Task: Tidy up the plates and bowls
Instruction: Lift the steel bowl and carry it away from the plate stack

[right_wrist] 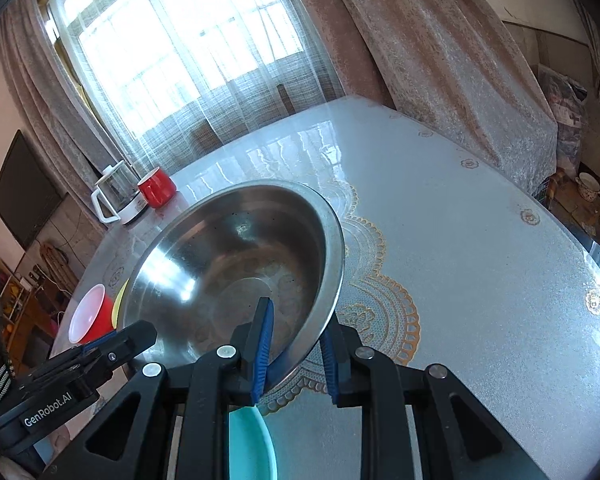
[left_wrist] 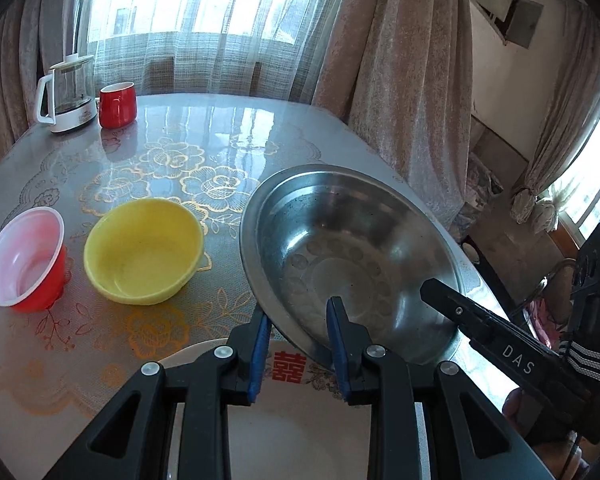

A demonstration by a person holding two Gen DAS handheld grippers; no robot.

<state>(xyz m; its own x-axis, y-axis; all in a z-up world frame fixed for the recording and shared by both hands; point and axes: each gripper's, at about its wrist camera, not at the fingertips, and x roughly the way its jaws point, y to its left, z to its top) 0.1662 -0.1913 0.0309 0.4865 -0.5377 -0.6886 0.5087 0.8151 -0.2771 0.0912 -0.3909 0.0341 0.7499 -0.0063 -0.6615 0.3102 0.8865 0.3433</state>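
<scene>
Two claws shared one steel bowl (left_wrist: 340,256) — the left claw (left_wrist: 298,344) nearly closed, pinching the near rim, the right claw (right_wrist: 296,354) pinching the rim further round. The bowl hung tilted above the table (right_wrist: 460,240), open side facing back toward both claws, its round shape giving no long axis. Slick thin metal could slide out of either pinch if the hands drifted apart or twisted unevenly — dropping it onto the white plate (left_wrist: 300,432) just beneath the left claw, or against the yellow bowl (left_wrist: 144,252) beyond it to the left.
</scene>
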